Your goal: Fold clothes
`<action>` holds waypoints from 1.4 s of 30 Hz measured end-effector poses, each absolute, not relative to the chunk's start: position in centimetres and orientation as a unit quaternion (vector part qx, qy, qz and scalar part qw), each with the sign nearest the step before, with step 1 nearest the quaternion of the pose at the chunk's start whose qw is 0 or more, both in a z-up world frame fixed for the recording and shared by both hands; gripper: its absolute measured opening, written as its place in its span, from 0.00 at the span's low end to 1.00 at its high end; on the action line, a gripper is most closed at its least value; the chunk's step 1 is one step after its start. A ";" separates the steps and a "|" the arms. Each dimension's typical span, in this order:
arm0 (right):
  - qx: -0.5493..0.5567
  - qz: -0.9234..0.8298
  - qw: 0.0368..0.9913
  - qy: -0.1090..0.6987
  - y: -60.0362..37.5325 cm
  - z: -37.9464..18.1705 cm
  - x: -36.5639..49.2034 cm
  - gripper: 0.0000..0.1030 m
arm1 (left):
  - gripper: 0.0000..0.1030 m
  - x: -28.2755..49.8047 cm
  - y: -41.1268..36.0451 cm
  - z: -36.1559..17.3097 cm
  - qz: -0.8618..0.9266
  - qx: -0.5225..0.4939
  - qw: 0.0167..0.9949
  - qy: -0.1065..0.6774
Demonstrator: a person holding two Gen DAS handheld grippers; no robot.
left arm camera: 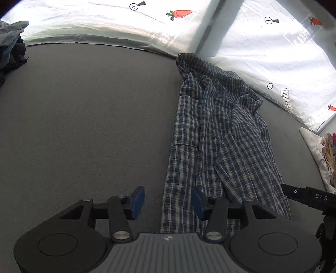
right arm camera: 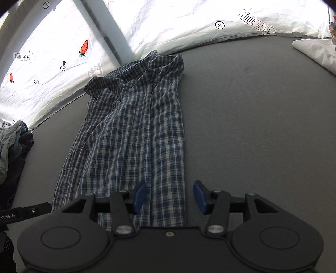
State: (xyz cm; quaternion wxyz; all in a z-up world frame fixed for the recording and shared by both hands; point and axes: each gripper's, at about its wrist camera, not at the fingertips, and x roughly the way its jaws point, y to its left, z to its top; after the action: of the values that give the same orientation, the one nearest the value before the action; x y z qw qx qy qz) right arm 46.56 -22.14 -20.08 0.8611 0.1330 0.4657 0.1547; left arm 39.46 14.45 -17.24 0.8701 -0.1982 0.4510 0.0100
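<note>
A blue and white checked shirt (left arm camera: 220, 134) lies lengthwise on the grey surface (left arm camera: 84, 117), folded into a long narrow strip with its collar at the far end. My left gripper (left arm camera: 168, 202) hovers open over the shirt's near left edge; nothing is between its blue pads (left arm camera: 137, 201). In the right wrist view the same shirt (right arm camera: 130, 130) runs away from me. My right gripper (right arm camera: 170, 197) stands open above its near right edge, pads clear of the cloth. The right gripper's black body (left arm camera: 308, 196) shows at the left view's right edge.
White sheets printed with carrots (left arm camera: 180, 13) and "look here" marks line the far side. A pile of dark and grey-blue clothes (right arm camera: 10, 151) sits at the left. White folded cloth (right arm camera: 315, 52) lies at the far right. Bare grey surface (right arm camera: 252, 117) spreads right of the shirt.
</note>
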 end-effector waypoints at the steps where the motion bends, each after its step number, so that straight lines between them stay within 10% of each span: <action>1: 0.142 0.160 0.857 0.468 -22.3 -20.1 45.7 0.49 | 0.49 38.1 14.9 -17.4 0.009 -0.214 0.866 0.452; 13: 0.401 0.160 0.758 0.489 -28.9 -24.2 36.3 0.14 | 0.33 29.9 17.1 -19.8 -0.029 -0.345 0.821 0.454; 42: 0.487 0.214 0.652 0.540 -31.0 -26.8 26.1 0.14 | 0.17 21.9 17.6 -22.3 -0.102 -0.410 0.752 0.506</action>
State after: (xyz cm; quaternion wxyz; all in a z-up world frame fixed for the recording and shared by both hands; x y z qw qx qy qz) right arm 26.12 -30.98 -26.80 0.6520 0.4872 0.5400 0.2144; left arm 21.94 17.61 -22.34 0.7520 -0.4101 0.5059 -0.1018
